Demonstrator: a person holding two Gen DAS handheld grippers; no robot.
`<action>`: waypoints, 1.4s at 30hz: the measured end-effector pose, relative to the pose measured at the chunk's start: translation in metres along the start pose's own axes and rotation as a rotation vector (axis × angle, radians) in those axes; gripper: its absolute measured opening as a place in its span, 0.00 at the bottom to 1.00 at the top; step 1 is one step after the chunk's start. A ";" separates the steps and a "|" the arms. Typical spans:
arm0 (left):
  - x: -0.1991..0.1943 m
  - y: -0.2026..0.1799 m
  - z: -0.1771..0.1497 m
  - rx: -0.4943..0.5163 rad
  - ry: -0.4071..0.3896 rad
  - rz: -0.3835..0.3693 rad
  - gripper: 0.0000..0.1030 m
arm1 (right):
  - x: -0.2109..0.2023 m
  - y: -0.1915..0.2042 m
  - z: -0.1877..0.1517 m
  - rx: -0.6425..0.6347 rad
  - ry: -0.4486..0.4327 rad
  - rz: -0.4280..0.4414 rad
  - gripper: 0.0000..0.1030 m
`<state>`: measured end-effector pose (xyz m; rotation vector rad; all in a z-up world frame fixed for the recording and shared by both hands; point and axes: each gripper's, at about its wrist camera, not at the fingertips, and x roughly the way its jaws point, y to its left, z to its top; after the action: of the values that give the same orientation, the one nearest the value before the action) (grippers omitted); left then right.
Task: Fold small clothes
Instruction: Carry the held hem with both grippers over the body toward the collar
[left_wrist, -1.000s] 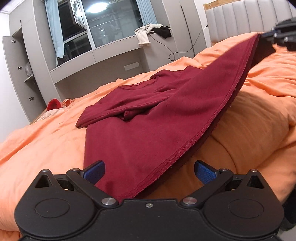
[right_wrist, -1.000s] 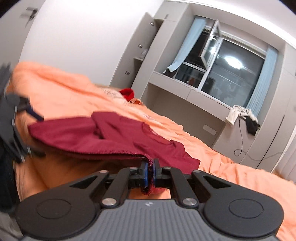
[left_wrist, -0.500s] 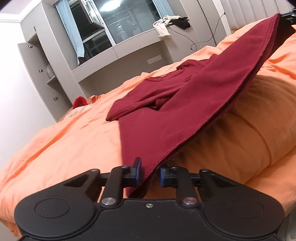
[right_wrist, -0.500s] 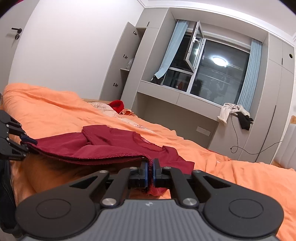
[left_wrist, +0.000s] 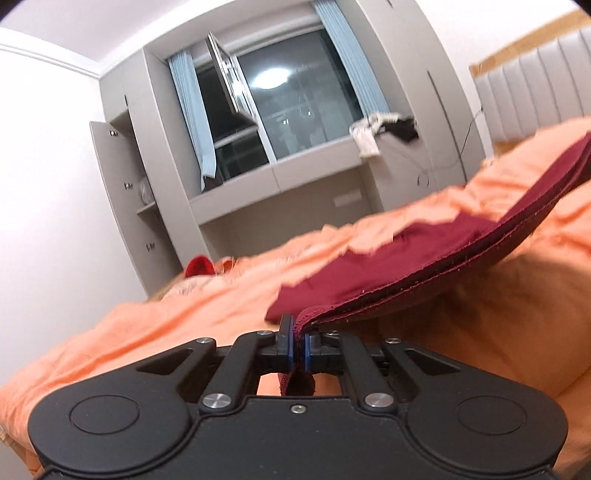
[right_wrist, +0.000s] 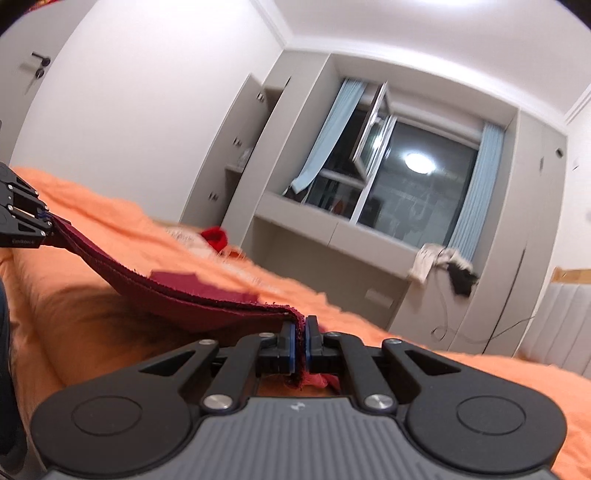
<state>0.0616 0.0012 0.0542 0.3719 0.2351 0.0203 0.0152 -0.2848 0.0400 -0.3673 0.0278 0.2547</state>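
Left gripper (left_wrist: 298, 345) and right gripper (right_wrist: 300, 347), low centre of each view, each clench a hem corner of the dark red knit garment (left_wrist: 424, 254), evidently holding the hem taut above the orange quilted bedspread (left_wrist: 184, 314) for folding.

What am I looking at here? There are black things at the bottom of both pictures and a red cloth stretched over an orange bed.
Each black thing is a hand-held two-finger tool that a person carries, one per hand, with a wide-angle camera looking forward along its fingers. One picture comes from the left tool, the other from the right tool. Both are shut on the hem of a dark red garment, which hangs stretched between them above the orange duvet. In the right picture the left tool shows at the far left edge, gripping the other end. A small bright red item lies further back on the bed.
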 end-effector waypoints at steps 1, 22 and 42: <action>-0.009 0.002 0.005 -0.008 -0.017 -0.003 0.05 | -0.008 -0.002 0.003 0.004 -0.013 -0.007 0.05; -0.101 0.008 0.062 -0.024 -0.163 -0.041 0.05 | -0.103 -0.019 0.039 0.048 -0.121 -0.060 0.05; 0.213 0.002 0.085 0.040 0.103 -0.028 0.05 | 0.208 -0.070 0.001 0.115 0.183 -0.061 0.05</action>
<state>0.2881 -0.0141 0.0845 0.4082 0.3428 0.0075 0.2335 -0.2970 0.0504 -0.2756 0.2098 0.1576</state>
